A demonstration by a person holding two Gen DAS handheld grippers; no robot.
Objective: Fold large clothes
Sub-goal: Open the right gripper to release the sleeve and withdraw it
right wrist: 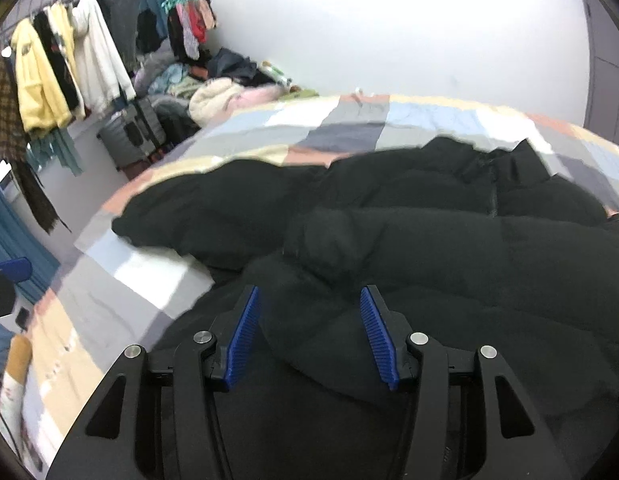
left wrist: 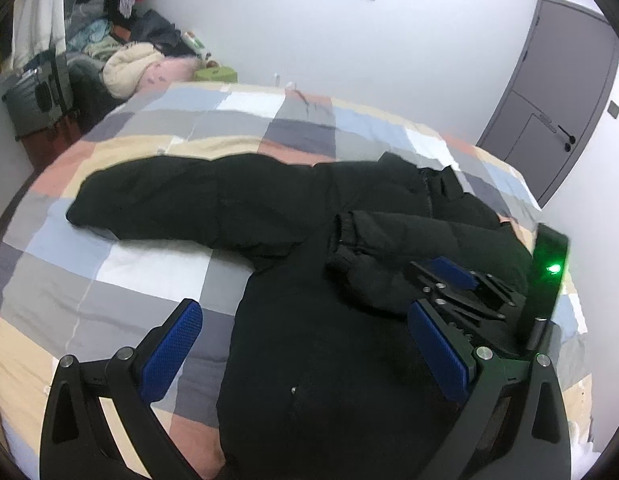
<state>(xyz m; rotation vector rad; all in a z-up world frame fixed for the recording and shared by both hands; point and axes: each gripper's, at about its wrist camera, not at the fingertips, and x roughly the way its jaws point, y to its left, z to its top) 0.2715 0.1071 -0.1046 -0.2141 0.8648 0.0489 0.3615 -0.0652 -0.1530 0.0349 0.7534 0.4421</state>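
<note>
The left gripper [left wrist: 305, 324], black-framed with blue textured pads, hangs over the body of the garment with its jaws spread wide and nothing between them. The right gripper [right wrist: 308, 312], of the same black and blue build, also has its jaws apart; folds of dark cloth lie between and just beyond its pads, but the pads do not press on them. In the left wrist view the right gripper [left wrist: 441, 294] shows at the right side, low over the folded-in sleeve, with a green light glowing on its housing.

The large black padded jacket [left wrist: 309, 248] lies spread on the bed, front up. One sleeve [left wrist: 181, 200] stretches out flat to the left across the cover, while the other sleeve [left wrist: 393, 252] is folded inward over the chest, its elastic cuff facing the middle. The collar sits at the far right end.

Under the jacket is the checked bedcover [left wrist: 157, 276] in grey, white, blue, peach and cream squares. Beyond the bed, a heap of mixed clothes [right wrist: 217, 84] rests against the white wall, with hanging garments on a rail [right wrist: 65, 68] to the left and a grey door [left wrist: 557, 100] at the right
</note>
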